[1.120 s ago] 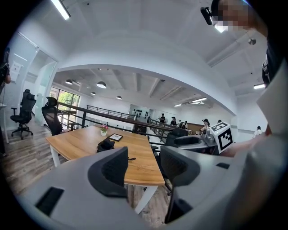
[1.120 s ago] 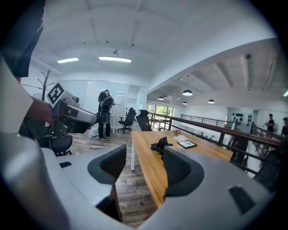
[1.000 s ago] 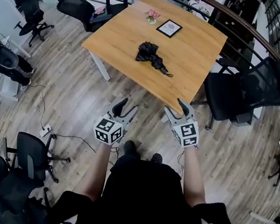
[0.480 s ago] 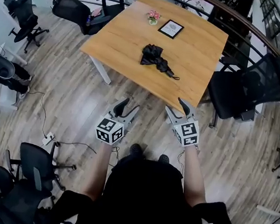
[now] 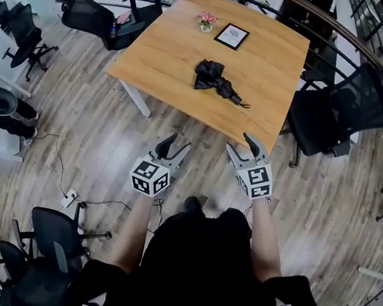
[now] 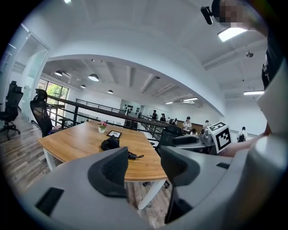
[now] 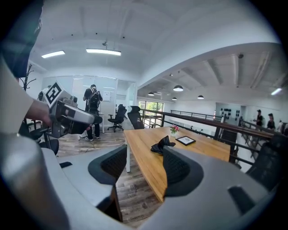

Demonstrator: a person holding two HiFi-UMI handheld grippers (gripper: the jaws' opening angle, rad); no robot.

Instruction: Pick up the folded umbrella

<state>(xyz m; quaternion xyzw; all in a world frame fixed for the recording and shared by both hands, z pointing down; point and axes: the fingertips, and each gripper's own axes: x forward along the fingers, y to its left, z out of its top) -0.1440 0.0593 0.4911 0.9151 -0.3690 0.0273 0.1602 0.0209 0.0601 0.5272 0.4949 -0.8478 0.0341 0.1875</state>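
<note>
- Umbrella (image 5: 214, 81) — folded, black, lies loose near the middle of the table (image 5: 163, 53), strap end toward the near edge; nothing touches it.
- Frame (image 5: 231, 36) and flowers (image 5: 207, 21) stand beyond it, well apart; no obstruction to a grasp.
- Left gripper (image 5: 177, 143) and right gripper (image 5: 239, 143): jaws spread, empty, held short of the table over the floor — judged an approach, reach not yet begun.

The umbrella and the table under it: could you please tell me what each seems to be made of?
Folded umbrella: apparently black fabric, matte, since it lies crumpled in soft folds. Table: top looks like wood or wood-look laminate, warm brown with faint grain and low sheen.
</note>
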